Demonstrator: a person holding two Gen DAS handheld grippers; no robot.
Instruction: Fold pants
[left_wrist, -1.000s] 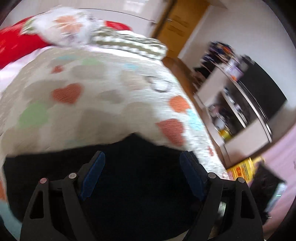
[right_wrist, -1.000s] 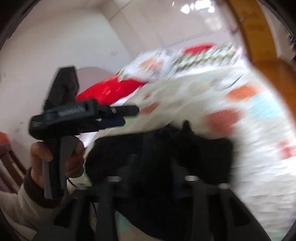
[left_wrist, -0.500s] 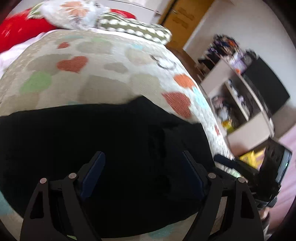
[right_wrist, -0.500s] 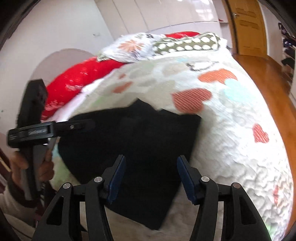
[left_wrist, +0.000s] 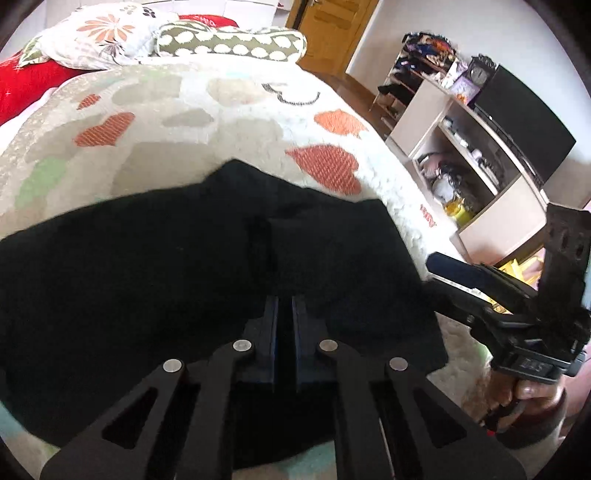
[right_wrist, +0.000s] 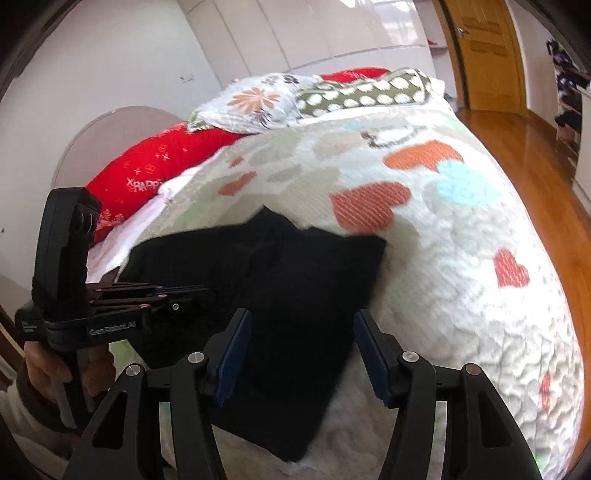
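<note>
The black pants (left_wrist: 166, 266) lie folded into a flat block on the heart-patterned bedspread (left_wrist: 207, 110), near the bed's front edge; they also show in the right wrist view (right_wrist: 295, 295). My left gripper (left_wrist: 284, 306) hovers just above the pants with its blue-padded jaws nearly together and nothing visibly between them. It also shows from the side in the right wrist view (right_wrist: 195, 291). My right gripper (right_wrist: 301, 347) is open and empty above the pants' near right part. It also shows in the left wrist view (left_wrist: 436, 264) at the pants' right edge.
Pillows (right_wrist: 255, 103) and a red cushion (right_wrist: 159, 166) lie at the head of the bed. A shelf unit with clutter (left_wrist: 461, 155) and a dark screen (left_wrist: 524, 122) stand right of the bed. A wooden door (right_wrist: 484, 55) and wood floor (right_wrist: 535, 147) are beyond.
The left gripper's jaws have closed from wide open to nearly together. Both grippers have drawn back from the pants, which now lie flat and still.
</note>
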